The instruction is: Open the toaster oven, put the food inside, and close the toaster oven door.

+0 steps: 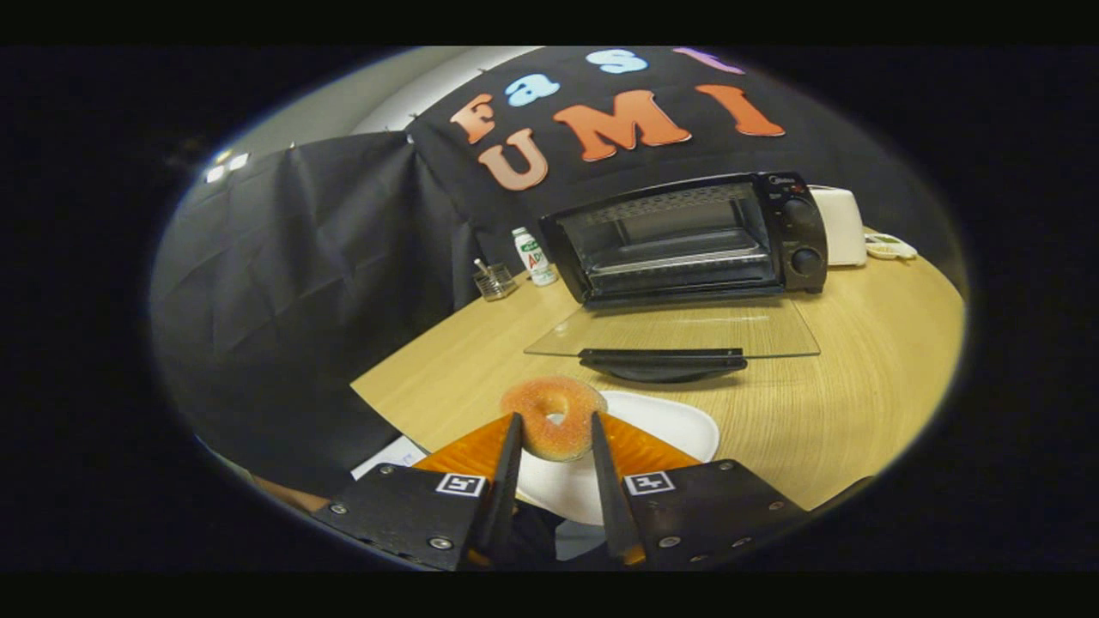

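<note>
1. Toaster oven sits at the back of the wooden table, its glass door dropped flat toward us, bare wood on both sides.
2. Gripper is clamped on the sugared donut, both fingers pressing its sides, above the white plate, well short of the door.

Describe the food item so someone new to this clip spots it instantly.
Start at the toaster oven, its glass door lying open on the wooden table. Nearer, above a white plate, the gripper pinches a doughnut: the sole sugared, golden ring.
</note>
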Motion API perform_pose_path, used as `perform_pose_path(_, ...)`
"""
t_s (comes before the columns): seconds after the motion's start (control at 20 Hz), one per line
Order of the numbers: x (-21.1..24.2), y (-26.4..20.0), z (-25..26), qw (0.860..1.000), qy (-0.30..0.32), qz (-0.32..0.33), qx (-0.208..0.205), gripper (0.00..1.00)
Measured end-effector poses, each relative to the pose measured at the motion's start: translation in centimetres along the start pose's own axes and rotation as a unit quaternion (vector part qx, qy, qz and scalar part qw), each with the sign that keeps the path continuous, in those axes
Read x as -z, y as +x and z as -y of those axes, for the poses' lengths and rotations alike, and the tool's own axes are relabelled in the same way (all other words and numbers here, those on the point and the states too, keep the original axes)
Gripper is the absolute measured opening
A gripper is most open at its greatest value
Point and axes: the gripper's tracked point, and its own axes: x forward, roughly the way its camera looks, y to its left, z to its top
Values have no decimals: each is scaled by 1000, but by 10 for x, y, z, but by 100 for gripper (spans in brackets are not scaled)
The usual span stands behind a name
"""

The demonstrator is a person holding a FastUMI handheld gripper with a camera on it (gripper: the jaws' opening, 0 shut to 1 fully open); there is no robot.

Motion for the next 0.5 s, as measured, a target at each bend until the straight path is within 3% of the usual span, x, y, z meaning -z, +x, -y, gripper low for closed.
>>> perform_pose_path(0.2,-36,20,16,995,84,42,15,44)
perform_pose_path(0.5,-84,48,17,985,149,87,6,44)
